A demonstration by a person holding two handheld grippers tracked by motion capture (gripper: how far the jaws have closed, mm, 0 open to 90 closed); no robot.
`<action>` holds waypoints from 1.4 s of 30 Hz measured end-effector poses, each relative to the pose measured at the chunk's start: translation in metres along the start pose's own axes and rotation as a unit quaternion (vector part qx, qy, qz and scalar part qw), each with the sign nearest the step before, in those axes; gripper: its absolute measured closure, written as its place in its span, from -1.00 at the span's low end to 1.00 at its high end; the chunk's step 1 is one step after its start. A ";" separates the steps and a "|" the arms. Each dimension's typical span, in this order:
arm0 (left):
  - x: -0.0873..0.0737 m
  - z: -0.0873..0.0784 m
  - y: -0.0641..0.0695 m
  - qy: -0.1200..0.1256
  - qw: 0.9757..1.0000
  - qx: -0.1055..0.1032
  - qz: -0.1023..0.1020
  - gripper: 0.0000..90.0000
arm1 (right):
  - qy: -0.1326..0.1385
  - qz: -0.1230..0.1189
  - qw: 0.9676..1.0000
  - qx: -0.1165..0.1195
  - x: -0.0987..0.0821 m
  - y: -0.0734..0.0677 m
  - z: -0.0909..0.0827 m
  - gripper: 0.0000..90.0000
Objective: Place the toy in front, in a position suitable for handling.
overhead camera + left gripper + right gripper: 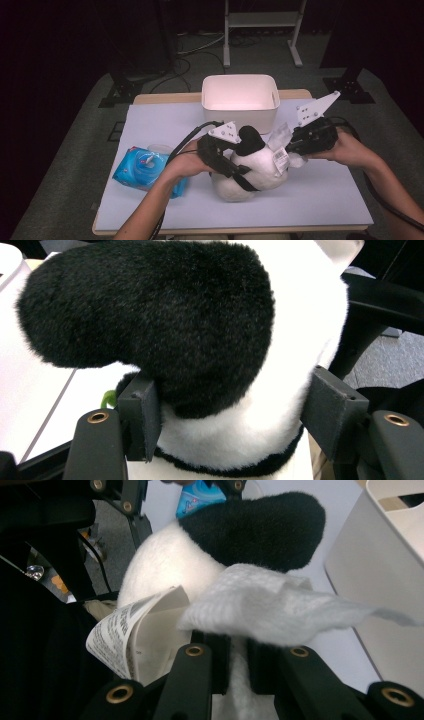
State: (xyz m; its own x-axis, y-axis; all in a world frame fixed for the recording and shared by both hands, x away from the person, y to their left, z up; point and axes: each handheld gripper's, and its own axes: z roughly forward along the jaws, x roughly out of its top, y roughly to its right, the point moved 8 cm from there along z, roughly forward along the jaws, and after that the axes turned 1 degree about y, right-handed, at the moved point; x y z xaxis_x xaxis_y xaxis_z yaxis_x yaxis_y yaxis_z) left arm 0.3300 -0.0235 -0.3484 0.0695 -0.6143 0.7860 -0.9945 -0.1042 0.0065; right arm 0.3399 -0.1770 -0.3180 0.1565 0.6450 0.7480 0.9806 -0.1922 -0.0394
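Gripping the fluffy black-and-white plush point(250, 167) mid-table, left gripper point(227, 417) jaws half-spread, squeezing its soft neck. Right gripper point(239, 662) nearly shut, pinching a crinkly white wipe point(270, 607) against the fur, beside the papery tag point(117, 630).

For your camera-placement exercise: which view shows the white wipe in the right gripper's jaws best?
The right gripper view: the wipe spreads just above the closed jaws, its texture plain, against the plush toy. In the high view the wipe is a small pale scrap below the right gripper.

One plush toy point(250, 167), one white bin point(240, 97), one wipes pack point(142, 169) — two tongs.
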 end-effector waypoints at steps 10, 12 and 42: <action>0.001 0.019 0.009 -0.017 1.000 -0.016 0.012 -0.27 | -0.003 -0.002 1.000 0.007 0.003 0.001 0.010 0.79; 0.002 0.023 0.010 -0.022 0.999 -0.021 0.013 -0.27 | 0.003 -0.003 1.000 0.004 0.007 0.002 0.010 0.79; 0.001 0.051 0.007 -0.034 0.999 -0.013 -0.017 -0.47 | -0.010 0.025 1.000 -0.004 -0.033 0.005 0.007 0.79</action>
State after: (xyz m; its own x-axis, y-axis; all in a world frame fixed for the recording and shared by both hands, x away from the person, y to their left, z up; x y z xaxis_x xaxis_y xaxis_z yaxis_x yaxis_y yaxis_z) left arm 0.3273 -0.0648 -0.3791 0.1078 -0.6630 0.7408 -0.9931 -0.1058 0.0497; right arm 0.3409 -0.1937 -0.3475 0.2071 0.6485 0.7325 0.9706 -0.2299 -0.0708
